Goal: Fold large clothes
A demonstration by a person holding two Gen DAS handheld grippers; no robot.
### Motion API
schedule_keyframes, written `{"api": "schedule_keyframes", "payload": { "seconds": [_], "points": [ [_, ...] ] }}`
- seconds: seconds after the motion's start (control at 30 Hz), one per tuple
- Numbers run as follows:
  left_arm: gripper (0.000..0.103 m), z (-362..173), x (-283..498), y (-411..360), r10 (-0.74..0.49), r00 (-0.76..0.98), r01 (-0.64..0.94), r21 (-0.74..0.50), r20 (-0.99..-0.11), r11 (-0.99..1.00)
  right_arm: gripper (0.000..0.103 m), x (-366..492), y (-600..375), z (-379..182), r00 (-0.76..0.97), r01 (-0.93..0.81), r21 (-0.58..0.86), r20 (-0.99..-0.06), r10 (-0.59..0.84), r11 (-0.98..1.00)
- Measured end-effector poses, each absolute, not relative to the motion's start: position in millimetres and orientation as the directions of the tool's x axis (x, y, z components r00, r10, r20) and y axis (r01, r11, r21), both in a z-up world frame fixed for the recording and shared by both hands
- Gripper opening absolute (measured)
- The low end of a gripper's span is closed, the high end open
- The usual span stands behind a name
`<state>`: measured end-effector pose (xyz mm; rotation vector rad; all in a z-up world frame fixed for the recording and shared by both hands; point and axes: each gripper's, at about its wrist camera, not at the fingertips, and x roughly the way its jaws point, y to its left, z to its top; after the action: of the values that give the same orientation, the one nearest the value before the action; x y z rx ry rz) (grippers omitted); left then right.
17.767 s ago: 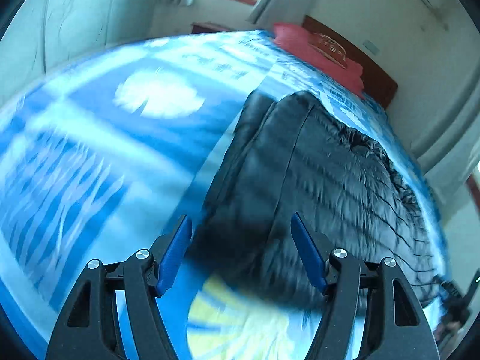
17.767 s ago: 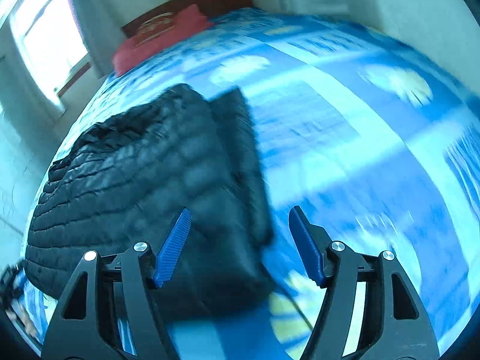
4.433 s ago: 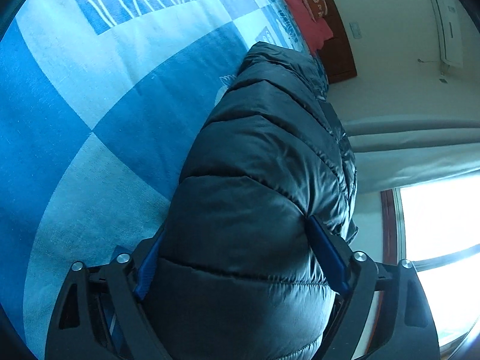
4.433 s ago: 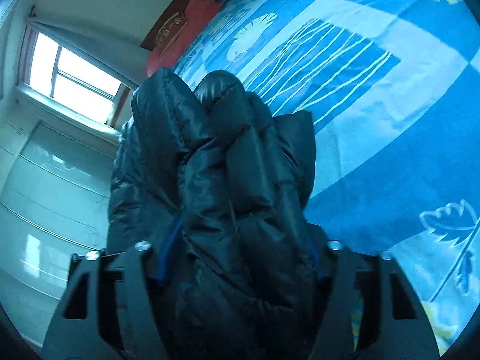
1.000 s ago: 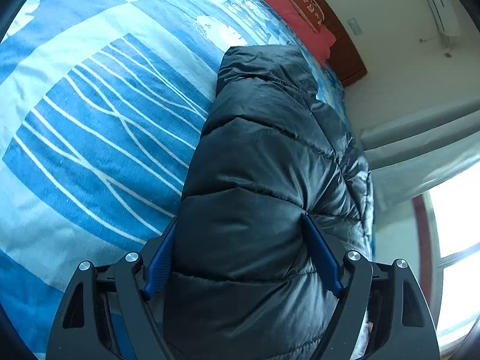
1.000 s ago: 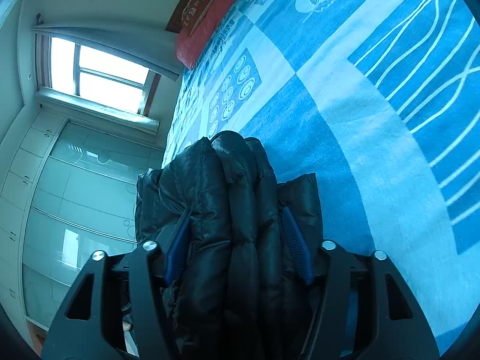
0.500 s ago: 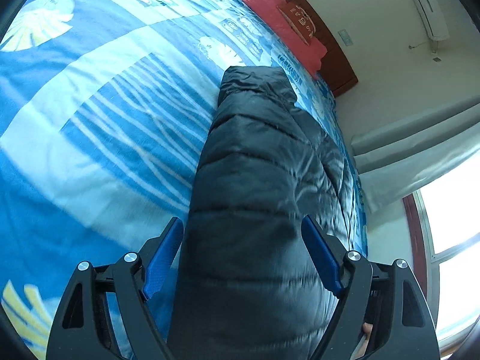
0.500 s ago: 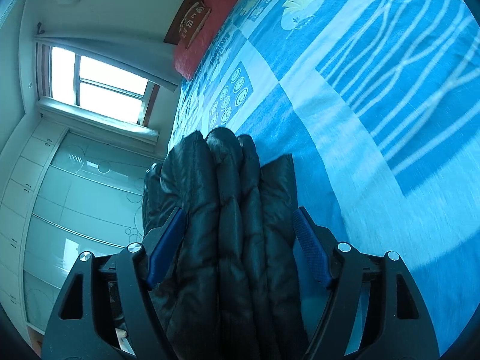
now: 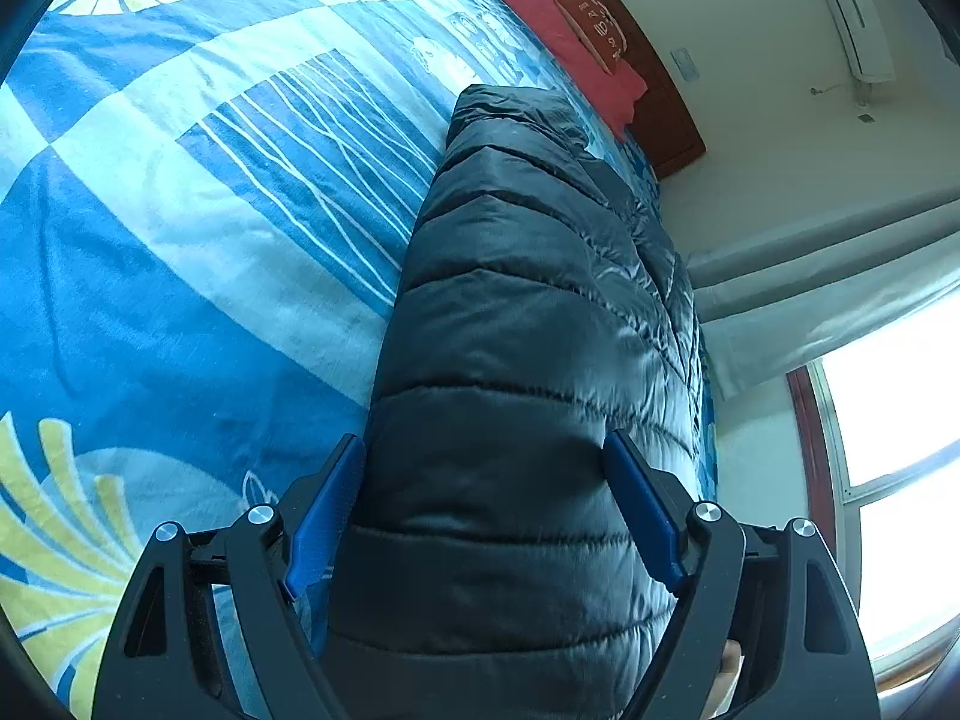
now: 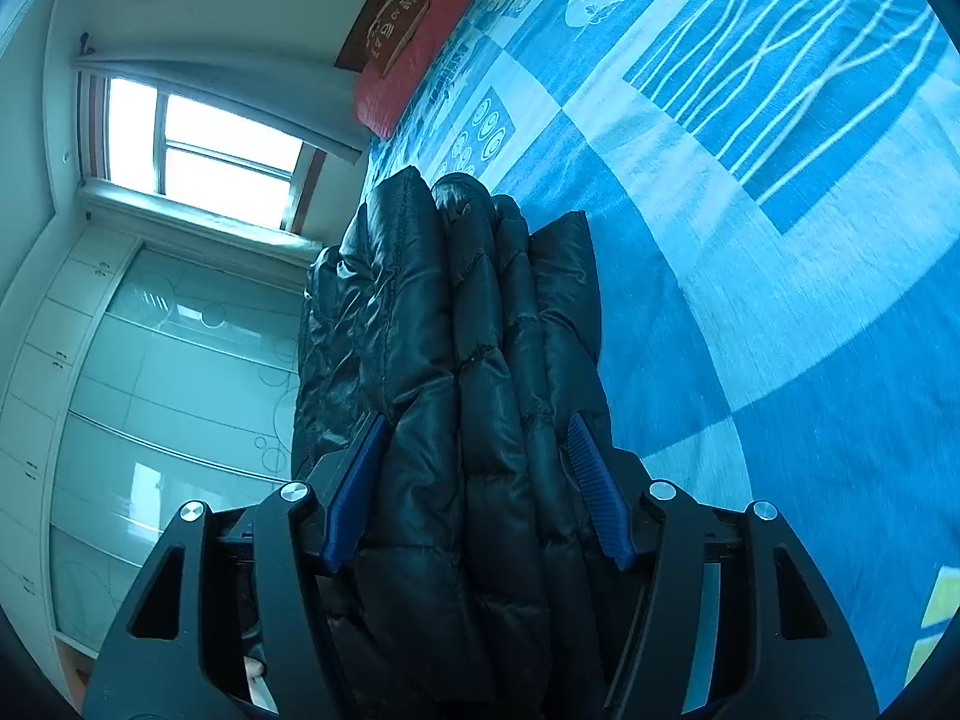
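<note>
A black quilted puffer jacket [image 9: 528, 312] lies folded into a thick bundle on the blue patterned bedspread [image 9: 180, 228]. My left gripper [image 9: 486, 510] has its blue fingers spread wide around one end of the bundle, the padding filling the gap between them. In the right wrist view the jacket [image 10: 474, 360] shows as several stacked layers, and my right gripper [image 10: 474, 474] straddles them with its fingers wide apart, both pads against the fabric.
Red pillows [image 9: 558, 30] and a brown headboard [image 9: 654, 102] are at the far end of the bed. A window [image 10: 198, 144] with a curtain and a glass-fronted wardrobe [image 10: 150, 396] stand beside the bed. The bedspread [image 10: 750, 210] stretches out on one side of the jacket.
Both grippers have opened from a tighter hold on the jacket bundle to a wide spread. The bundle has come down to rest on the bedspread.
</note>
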<state>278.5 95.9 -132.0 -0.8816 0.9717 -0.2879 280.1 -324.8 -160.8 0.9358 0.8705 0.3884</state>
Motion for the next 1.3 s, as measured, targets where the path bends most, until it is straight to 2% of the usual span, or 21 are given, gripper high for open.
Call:
{"api": "schedule_keyframes", "payload": {
  "seconds": [0.47,0.73,0.87,1.0,1.03,1.07,1.2,1.3],
  "points": [
    [0.080,-132,254,94,-0.563,0.555,-0.154,-0.741,-0.612,0.654,0.061,230,-339,-164,0.637,0.067,0.861,-0.426,0.642,0.505],
    [0.080,-118,227,88,-0.517,0.562,-0.139,-0.690,-0.645,0.710,0.061,190,-336,-151,0.655,0.071,0.826,-0.462,0.598,0.560],
    [0.080,-99,207,77,-0.430,0.593,-0.115,-0.600,-0.681,0.792,0.062,169,-329,-134,0.669,0.090,0.731,-0.547,0.503,0.676],
    [0.080,-77,187,63,-0.321,0.632,-0.085,-0.475,-0.705,0.876,0.063,148,-313,-114,0.689,0.111,0.577,-0.631,0.356,0.809],
    [0.080,-73,183,60,-0.298,0.641,-0.081,-0.449,-0.707,0.890,0.068,141,-306,-107,0.698,0.115,0.521,-0.649,0.304,0.846],
    [0.080,-66,177,55,-0.268,0.656,-0.074,-0.413,-0.705,0.908,0.073,137,-302,-103,0.704,0.114,0.491,-0.653,0.278,0.864],
    [0.080,-50,163,44,-0.197,0.692,-0.060,-0.328,-0.694,0.943,0.076,118,-277,-79,0.741,0.091,0.321,-0.654,0.151,0.943],
    [0.082,-40,152,36,-0.147,0.719,-0.056,-0.267,-0.679,0.962,0.080,114,-264,-68,0.757,0.087,0.255,-0.645,0.102,0.963]
  ]
}}
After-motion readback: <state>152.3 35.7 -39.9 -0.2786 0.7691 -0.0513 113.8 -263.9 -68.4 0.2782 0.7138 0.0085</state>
